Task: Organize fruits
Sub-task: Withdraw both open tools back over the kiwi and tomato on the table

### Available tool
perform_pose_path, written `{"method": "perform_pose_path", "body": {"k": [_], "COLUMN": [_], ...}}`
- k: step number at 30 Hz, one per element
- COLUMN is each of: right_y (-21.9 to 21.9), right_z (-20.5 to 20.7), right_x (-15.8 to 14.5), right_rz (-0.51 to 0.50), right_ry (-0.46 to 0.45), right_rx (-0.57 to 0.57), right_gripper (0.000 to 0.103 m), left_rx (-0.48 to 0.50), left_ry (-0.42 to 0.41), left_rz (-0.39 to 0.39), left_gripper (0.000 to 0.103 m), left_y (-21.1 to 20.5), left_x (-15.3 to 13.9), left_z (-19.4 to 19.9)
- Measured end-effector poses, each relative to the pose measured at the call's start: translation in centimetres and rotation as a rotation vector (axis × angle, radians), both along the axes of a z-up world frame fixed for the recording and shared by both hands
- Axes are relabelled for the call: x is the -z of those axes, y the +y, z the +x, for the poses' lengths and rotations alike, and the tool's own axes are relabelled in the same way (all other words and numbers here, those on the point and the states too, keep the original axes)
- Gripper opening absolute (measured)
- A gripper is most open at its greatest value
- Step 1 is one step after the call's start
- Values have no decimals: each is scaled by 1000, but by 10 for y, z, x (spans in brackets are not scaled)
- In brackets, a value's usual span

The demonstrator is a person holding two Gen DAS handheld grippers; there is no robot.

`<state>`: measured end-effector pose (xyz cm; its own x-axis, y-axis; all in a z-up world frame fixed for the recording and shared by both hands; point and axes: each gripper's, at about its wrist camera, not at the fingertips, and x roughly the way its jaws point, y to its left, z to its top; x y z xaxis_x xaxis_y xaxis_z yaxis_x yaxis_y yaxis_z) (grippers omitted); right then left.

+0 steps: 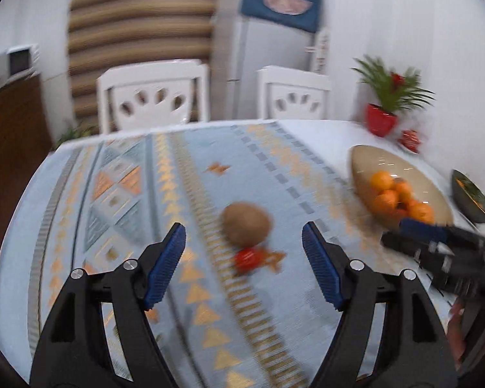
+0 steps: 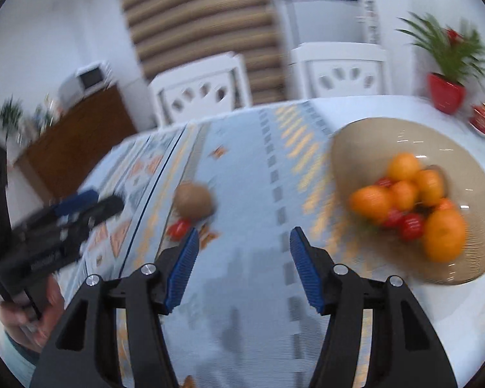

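A brown kiwi (image 1: 246, 224) lies on the patterned tablecloth with a small red tomato (image 1: 247, 258) just in front of it. My left gripper (image 1: 244, 242) stands open, and both fruits sit between and just beyond its blue pads, untouched. A beige bowl (image 2: 365, 142) at the right holds several oranges (image 2: 404, 166) and small red tomatoes (image 2: 410, 226). My right gripper (image 2: 244, 242) is open over bare cloth, between the kiwi (image 2: 194, 200) and the bowl. The same bowl (image 1: 365, 158) shows in the left wrist view, with the right gripper's fingers (image 1: 420, 229) in front of it.
A red potted plant (image 1: 383, 119) and a small red ornament (image 1: 410, 139) stand at the table's far right. A dark green dish (image 1: 472, 197) sits right of the bowl. Two white chairs (image 1: 153, 97) face the far edge. A person's hand (image 2: 32, 320) holds the left gripper.
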<state>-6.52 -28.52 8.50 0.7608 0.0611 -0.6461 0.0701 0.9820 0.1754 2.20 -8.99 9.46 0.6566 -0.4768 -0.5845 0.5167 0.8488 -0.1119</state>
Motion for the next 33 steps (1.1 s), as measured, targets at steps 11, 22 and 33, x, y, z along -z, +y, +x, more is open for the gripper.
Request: {"method": "perform_pose_path", "body": {"k": [11,22,33], "right_y": [36,30,23], "right_z": [25,23,24], "right_x": [44,49,51], "right_rz": [-171,-174,-153], "right_ry": [33,27,41], "right_rx": [-2,30,58], "right_gripper": [72,95,98], "left_rx": [-49,-80,-96], "left_ry": [42,-25,-12], "left_rz": [66,163,167], "left_gripper": [73,75,80], "left_y": [10,-7,-5], "left_x": [57,59,60], "left_z": [9,0,4]}}
